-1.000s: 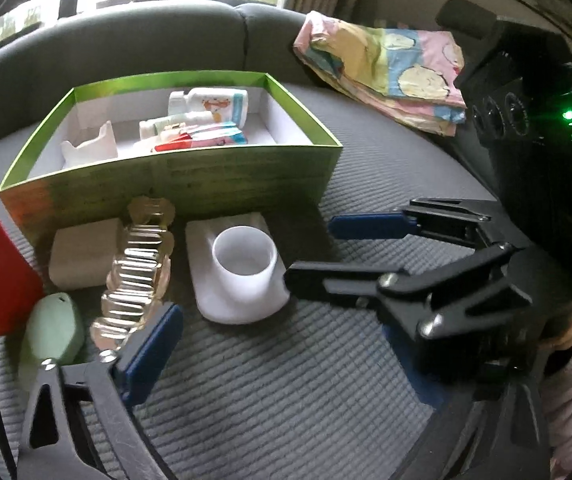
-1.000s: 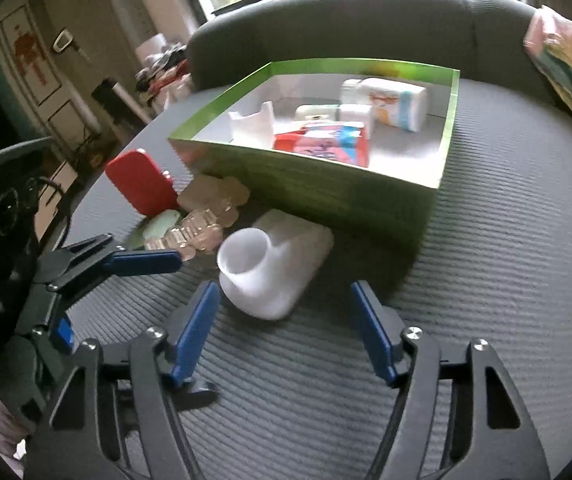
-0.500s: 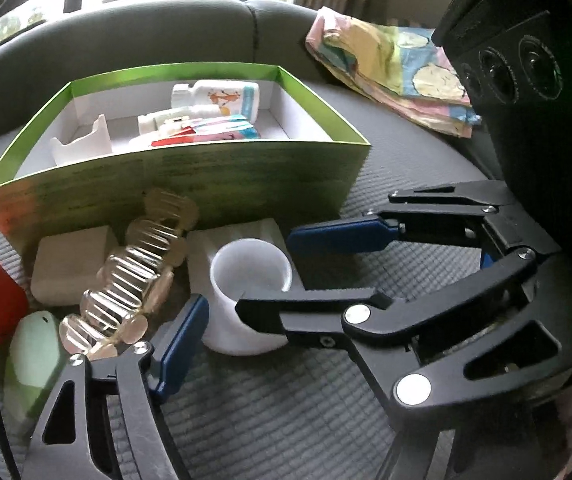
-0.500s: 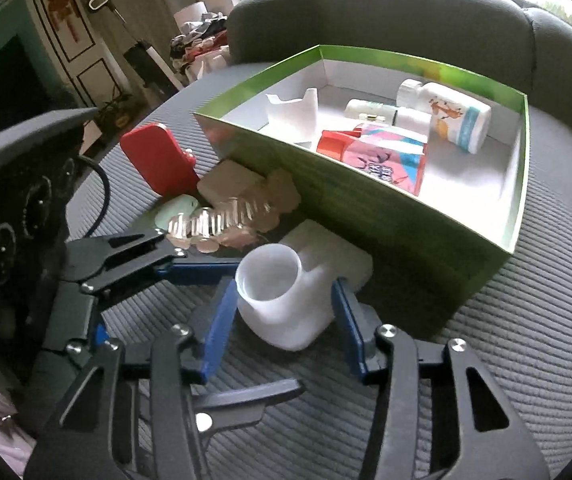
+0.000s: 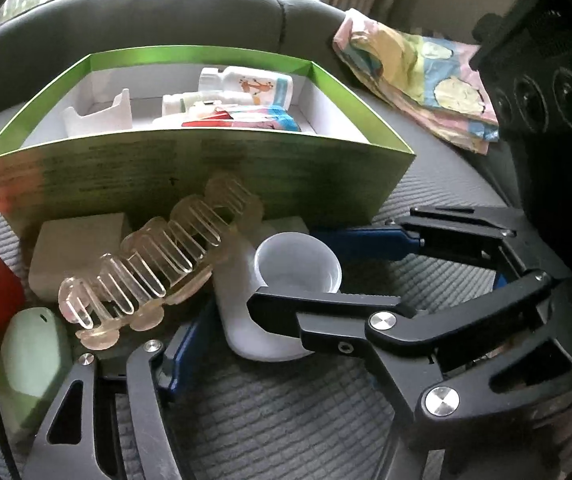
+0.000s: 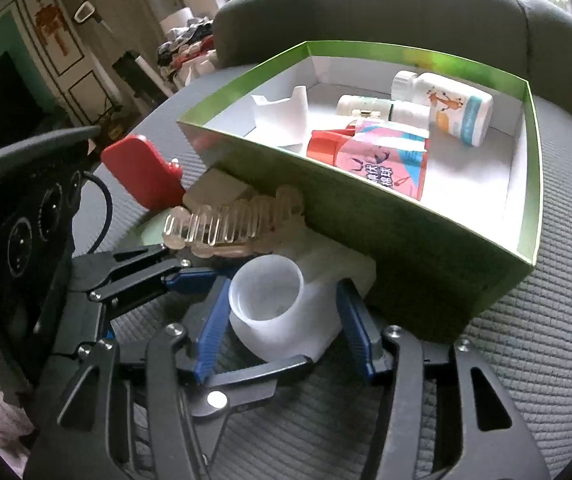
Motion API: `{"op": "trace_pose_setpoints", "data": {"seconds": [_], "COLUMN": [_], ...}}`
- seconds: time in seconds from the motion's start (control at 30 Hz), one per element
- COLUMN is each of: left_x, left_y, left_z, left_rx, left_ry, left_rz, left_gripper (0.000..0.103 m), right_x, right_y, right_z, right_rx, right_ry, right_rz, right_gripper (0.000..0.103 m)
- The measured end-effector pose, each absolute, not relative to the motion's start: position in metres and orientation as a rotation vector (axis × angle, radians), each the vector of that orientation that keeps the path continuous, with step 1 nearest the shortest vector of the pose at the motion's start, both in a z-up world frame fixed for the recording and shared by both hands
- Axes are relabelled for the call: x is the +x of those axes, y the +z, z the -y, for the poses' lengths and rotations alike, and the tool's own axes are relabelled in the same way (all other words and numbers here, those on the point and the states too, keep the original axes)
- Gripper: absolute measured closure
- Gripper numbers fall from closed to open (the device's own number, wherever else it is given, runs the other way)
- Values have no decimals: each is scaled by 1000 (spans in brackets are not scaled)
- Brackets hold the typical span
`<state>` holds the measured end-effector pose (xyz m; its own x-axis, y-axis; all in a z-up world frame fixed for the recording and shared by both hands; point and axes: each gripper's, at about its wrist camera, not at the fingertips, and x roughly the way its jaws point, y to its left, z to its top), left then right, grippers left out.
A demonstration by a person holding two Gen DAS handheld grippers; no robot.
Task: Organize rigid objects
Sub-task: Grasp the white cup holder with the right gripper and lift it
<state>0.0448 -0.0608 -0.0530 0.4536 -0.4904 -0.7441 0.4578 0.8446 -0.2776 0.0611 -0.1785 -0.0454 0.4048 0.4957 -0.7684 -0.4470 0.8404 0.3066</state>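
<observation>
While wide, right claw [image 6: 281,340] astride holder [image 6: 298,312].

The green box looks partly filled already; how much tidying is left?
Done: the green box already holds a white bottle, a pink packet and more. In hand: the right gripper straddles the white cup holder, fingers open. Left outside: clear rack, red case, mint piece.

Grey sofa seat [image 6: 546,360] carries green box [image 6: 406,240], cloth [image 5: 418,80].

Dim window daylight, heavy fisheye vignetting.
</observation>
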Motion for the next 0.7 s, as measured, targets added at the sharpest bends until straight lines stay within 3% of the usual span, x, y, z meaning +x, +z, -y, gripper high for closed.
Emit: {"op": "trace_pose_setpoints", "data": {"seconds": [0.53,0.67,0.7], "left_x": [30,16,14], "left_y": [-33,-17,-15], "left_z": [68,73,74], "left_rx": [-31,-15,-5], "left_ry": [-632,-677,-676], "left_rz": [-868,-813,-804], "left_gripper": [37,53,53], "right_x": [41,32,31], "right_y": [-27,-16,-14], "right_z": [190,197,199], "right_rx": [49,65,79], "right_ry": [539,518,527], "right_rz": [-920,-894,-893], "right_gripper": [64,66,66]}}
